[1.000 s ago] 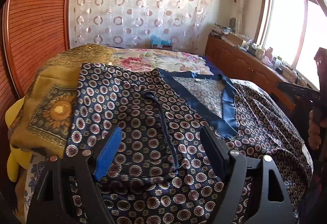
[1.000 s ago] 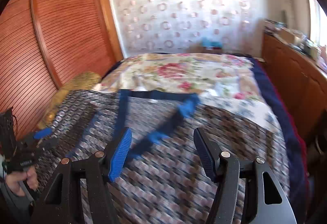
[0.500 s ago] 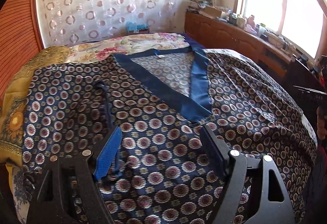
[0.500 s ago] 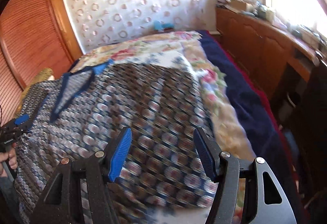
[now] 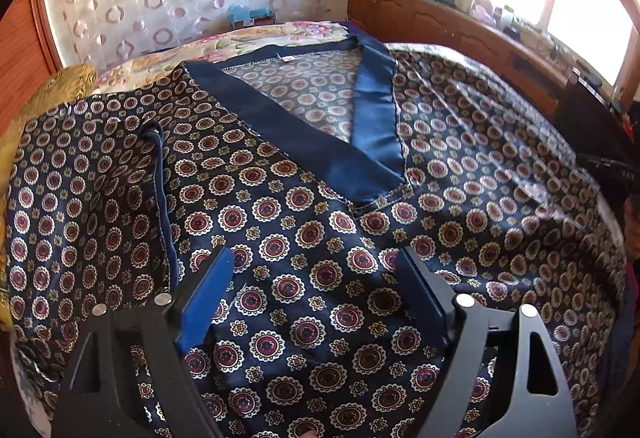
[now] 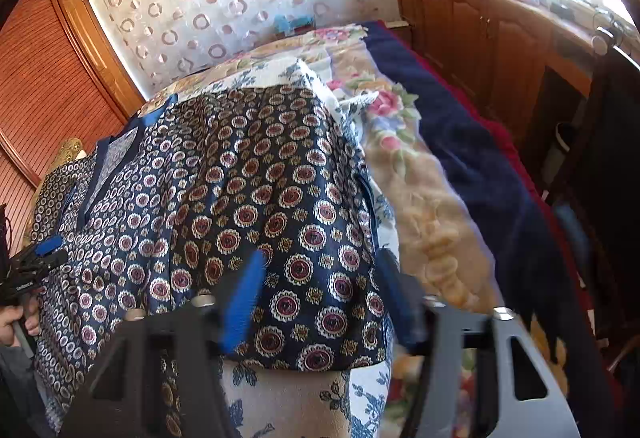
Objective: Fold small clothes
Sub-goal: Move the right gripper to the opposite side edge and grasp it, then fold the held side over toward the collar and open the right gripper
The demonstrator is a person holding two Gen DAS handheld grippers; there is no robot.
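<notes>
A navy top with a medallion print (image 5: pixel 328 222) lies spread flat on the bed, its plain blue V-neckline (image 5: pixel 320 146) pointing toward me. My left gripper (image 5: pixel 316 270) is open and empty, hovering over the garment's middle below the neckline. In the right wrist view the same top (image 6: pixel 248 198) shows its right side and lower hem (image 6: pixel 304 362). My right gripper (image 6: pixel 320 270) is open and empty just above the hem's right corner. The left gripper also shows there at the far left (image 6: pixel 36 262).
A floral bedspread (image 6: pixel 404 174) and a dark blue blanket (image 6: pixel 480 158) lie to the garment's right. A gold patterned cushion (image 5: pixel 52 86) sits at the left. Wooden cabinets (image 6: pixel 492 34) line the right wall and a slatted wooden door (image 6: pixel 44 86) the left.
Both views have swung right. My left gripper now faces the neckline instead of the left sleeve side. My right gripper has moved to the garment's right hem corner. Both stayed open.
</notes>
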